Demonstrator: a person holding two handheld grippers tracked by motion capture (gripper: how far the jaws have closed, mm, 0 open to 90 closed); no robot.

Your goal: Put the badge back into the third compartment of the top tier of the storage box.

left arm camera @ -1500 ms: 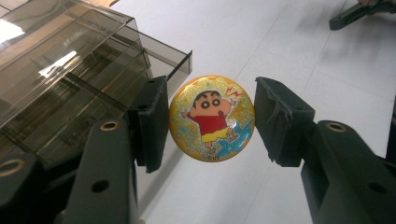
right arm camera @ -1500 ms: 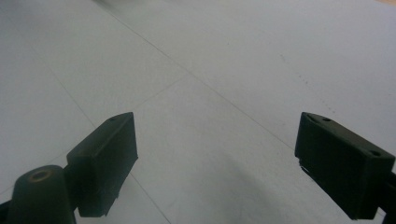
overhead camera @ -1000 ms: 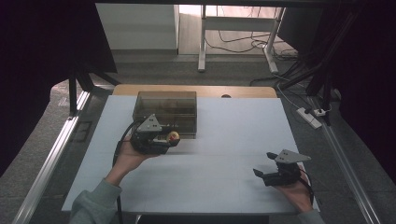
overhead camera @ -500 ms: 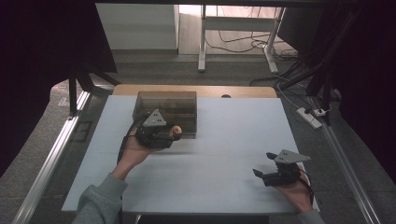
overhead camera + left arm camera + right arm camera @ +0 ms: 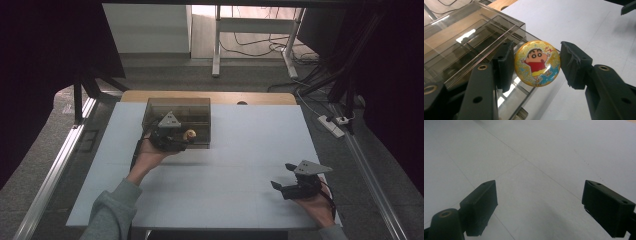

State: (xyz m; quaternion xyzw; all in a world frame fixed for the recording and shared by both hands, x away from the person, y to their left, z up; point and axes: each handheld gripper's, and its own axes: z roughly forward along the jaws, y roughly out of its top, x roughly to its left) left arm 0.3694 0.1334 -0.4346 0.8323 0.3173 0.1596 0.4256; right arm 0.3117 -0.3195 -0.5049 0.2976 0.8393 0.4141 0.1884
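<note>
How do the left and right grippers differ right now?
The left gripper is shut on a round cartoon badge; the right gripper is open, holding nothing. The left is raised at the smoked clear box; the right sits low over bare white table. Both have black jaws and grey plates.

We see a white table top with a strip of bare wood showing along its far edge. Beyond it, on the grey floor, stand the white legs of another table, with black cables trailing beneath. To the right we find a white power strip lying on the floor, near a dark curtain.
</note>
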